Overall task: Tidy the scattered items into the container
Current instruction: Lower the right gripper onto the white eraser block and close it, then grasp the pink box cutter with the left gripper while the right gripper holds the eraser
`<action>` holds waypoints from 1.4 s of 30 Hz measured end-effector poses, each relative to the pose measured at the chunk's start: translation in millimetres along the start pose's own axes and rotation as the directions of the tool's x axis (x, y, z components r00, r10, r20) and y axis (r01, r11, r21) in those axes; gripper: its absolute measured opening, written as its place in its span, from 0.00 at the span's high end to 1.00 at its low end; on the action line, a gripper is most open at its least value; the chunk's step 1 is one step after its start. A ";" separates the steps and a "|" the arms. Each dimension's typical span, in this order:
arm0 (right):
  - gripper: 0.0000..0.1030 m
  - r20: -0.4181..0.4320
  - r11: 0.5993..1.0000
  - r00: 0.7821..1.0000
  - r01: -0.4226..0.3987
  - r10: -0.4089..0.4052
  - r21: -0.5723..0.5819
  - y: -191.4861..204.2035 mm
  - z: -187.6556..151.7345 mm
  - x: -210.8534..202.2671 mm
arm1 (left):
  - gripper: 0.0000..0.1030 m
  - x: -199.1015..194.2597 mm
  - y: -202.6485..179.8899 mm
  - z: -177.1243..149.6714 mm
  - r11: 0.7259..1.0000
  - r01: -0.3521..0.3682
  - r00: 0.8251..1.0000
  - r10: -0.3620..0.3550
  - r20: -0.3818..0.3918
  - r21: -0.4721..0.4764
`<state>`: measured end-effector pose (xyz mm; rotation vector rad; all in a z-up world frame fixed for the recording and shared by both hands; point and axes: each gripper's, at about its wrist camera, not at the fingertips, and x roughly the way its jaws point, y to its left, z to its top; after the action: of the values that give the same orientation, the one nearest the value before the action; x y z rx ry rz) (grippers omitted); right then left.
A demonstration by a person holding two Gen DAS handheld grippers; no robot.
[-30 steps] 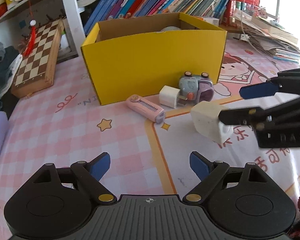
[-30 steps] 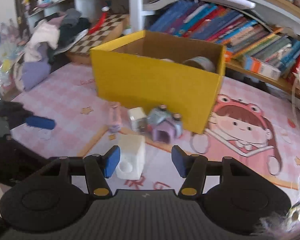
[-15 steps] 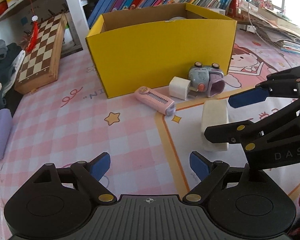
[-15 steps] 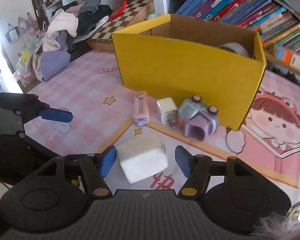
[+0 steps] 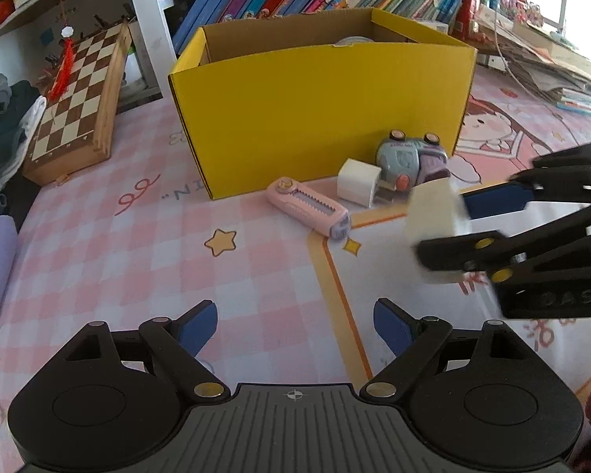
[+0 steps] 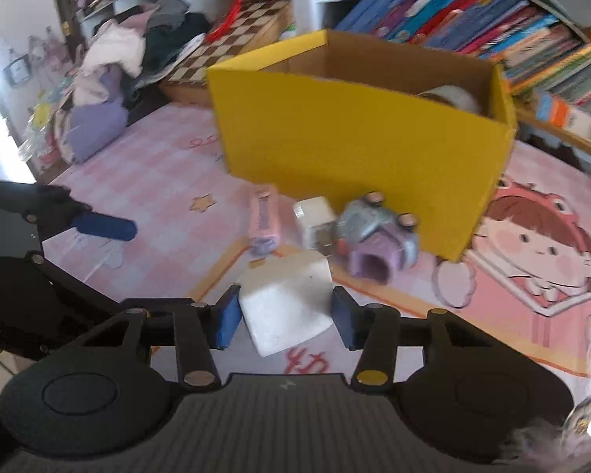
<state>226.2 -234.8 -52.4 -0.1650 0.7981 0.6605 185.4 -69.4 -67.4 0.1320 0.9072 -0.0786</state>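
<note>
Since a second ago, our right gripper (image 6: 285, 317) has drawn its blue pads in on the white block (image 6: 287, 301); jaws closing, both pads against the block's sides; block lifted clear of the pink mat (image 5: 98, 244); our left gripper (image 5: 295, 325) stands wide apart, nothing between its pads; yellow box (image 5: 319, 118) near the mat's far edge; pink cutter (image 5: 309, 207), white charger (image 5: 356, 181) and toy car (image 5: 411, 157) lie just before the box's front wall; chessboard (image 5: 77, 98) at the far left edge.
</note>
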 end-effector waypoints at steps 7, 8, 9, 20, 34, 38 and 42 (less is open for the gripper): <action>0.54 -0.031 0.998 0.999 0.042 -0.040 0.054 -18.0 -6.8 -1.8 | 0.15 14.4 -0.4 18.9 1.000 0.003 0.999 -0.002 0.037 -0.018; 0.54 -0.031 0.998 0.999 0.041 -0.040 0.051 -18.3 -6.8 -2.0 | 0.15 16.5 -0.7 22.0 1.000 0.007 0.999 -0.006 0.042 -0.020; 0.54 -0.031 0.998 0.999 0.041 -0.039 0.049 -18.6 -6.7 -2.2 | 0.15 19.5 -1.1 25.4 1.000 0.011 0.999 -0.010 0.045 -0.024; 0.51 -0.036 0.999 0.999 0.030 -0.029 0.031 -19.5 -5.5 0.6 | 0.38 52.0 -1.3 48.2 0.998 0.019 0.999 -0.017 0.036 -0.061; 0.47 -0.045 0.999 0.998 0.037 -0.036 0.019 -16.6 -5.5 2.8 | 0.52 55.4 9.6 49.4 0.993 -0.010 1.000 0.011 0.005 -0.117; 0.47 -0.051 0.999 0.998 0.043 -0.042 0.015 -15.8 -6.5 3.2 | 0.54 57.5 10.8 50.2 0.993 -0.011 1.000 0.013 0.018 -0.117; 0.49 -0.058 0.999 0.997 0.053 -0.053 0.002 -13.2 -7.3 3.6 | 0.60 54.3 15.3 46.2 0.992 -0.003 1.000 0.006 0.025 -0.128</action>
<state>231.6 -246.2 -61.4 -0.2022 0.8479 0.6065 256.7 -61.8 -80.9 0.0143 0.8842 -0.0176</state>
